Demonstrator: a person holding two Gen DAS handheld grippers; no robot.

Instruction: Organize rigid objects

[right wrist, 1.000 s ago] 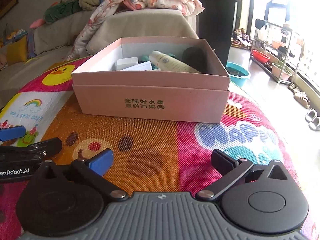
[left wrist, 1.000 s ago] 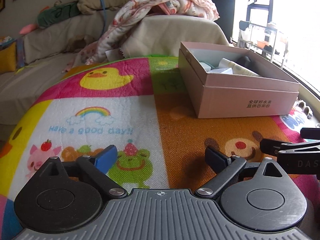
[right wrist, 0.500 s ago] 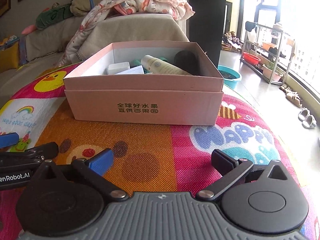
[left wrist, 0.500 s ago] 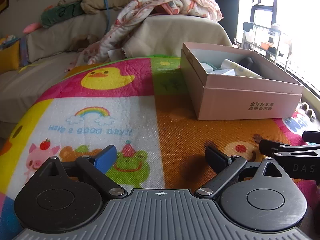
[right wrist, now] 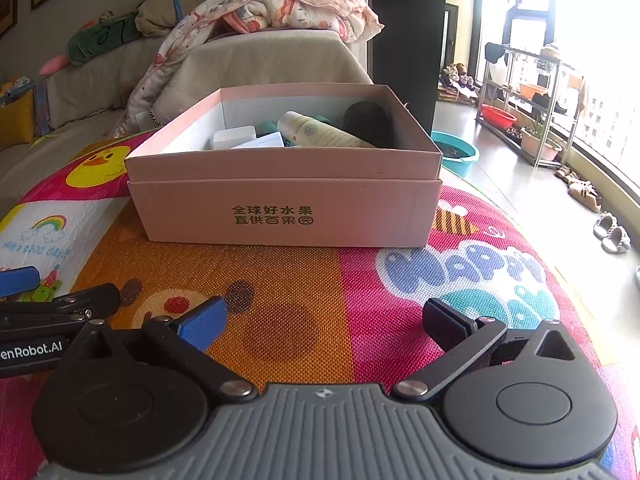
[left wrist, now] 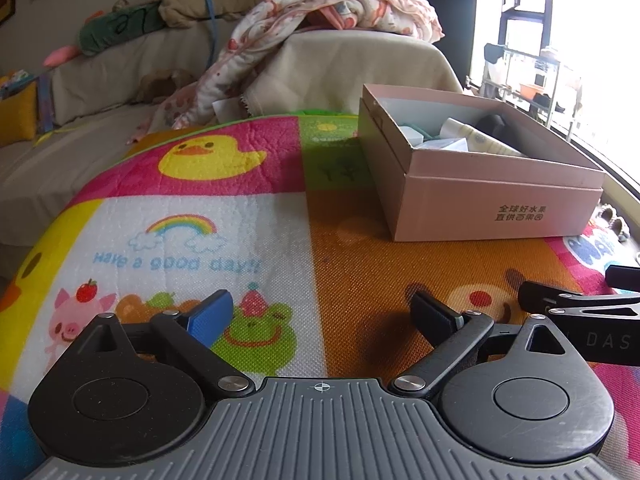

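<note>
I'm seeing both tools idling low over the cartoon play mat [right wrist: 288, 280]. Left gripper [left wrist: 322, 312] is sitting with jaws spread wide, nothing between them, hovering over the frog and bear prints. Right gripper [right wrist: 324, 320] is likewise gaping wide and empty. The pink box [right wrist: 280, 200] is sitting at 12 o'clock in the right wrist view and at about 2 o'clock in the left wrist view, well apart from both sets of fingers. Inside it I'm making out a cream bottle [right wrist: 320, 132] lying tilted, a white block [right wrist: 234, 138] at its 9 o'clock, a dark rounded item [right wrist: 366, 122] at the box's far right corner, and something teal I can't identify. The two grippers are sitting side by side, each showing at the edge of the other's view
</note>
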